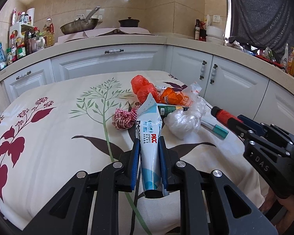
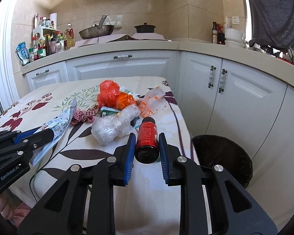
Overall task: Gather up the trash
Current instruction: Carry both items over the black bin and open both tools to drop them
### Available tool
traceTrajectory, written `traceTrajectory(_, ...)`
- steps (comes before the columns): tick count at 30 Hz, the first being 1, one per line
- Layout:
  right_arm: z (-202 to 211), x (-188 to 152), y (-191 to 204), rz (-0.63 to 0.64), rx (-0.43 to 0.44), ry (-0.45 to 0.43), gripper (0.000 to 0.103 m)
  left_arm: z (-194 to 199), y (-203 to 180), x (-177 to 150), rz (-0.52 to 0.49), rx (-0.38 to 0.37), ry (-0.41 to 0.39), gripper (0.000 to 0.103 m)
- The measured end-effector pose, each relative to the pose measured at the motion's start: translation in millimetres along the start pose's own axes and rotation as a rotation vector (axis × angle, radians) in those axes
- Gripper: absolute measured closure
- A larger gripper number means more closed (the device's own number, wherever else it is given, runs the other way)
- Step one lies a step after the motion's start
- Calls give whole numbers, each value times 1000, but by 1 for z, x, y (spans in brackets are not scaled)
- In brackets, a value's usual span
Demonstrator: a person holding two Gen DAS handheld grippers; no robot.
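Right wrist view: the right gripper (image 2: 146, 145) is clamping a red bottle (image 2: 147, 137), the left gripper (image 1: 149, 154) is pinching a white packet (image 1: 150, 146), while wrappers (image 2: 115, 125) are waiting beside the bin (image 2: 223, 156).

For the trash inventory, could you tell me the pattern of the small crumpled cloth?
Red-and-white gingham check on the crumpled cloth, clearest in the left wrist view.

Bright daylight, sharp focus (fisheye-bent, dark corners).
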State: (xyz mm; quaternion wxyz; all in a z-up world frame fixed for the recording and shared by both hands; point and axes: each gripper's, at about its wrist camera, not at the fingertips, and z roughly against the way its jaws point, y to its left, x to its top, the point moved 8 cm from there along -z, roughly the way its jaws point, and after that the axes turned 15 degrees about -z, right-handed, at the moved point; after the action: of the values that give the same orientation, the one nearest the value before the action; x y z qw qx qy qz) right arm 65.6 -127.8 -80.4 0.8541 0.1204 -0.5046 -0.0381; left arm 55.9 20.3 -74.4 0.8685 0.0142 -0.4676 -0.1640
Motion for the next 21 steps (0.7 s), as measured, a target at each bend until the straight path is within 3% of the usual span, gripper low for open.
traceTrajectory(10,22,20,-31,-28,-49,-79,80,7,-16,27,-39,12,-61,83)
traceTrajectory(21,29,38,-117,-99,-198,-152,80,-12,-79,80,-123,-71,-127,83)
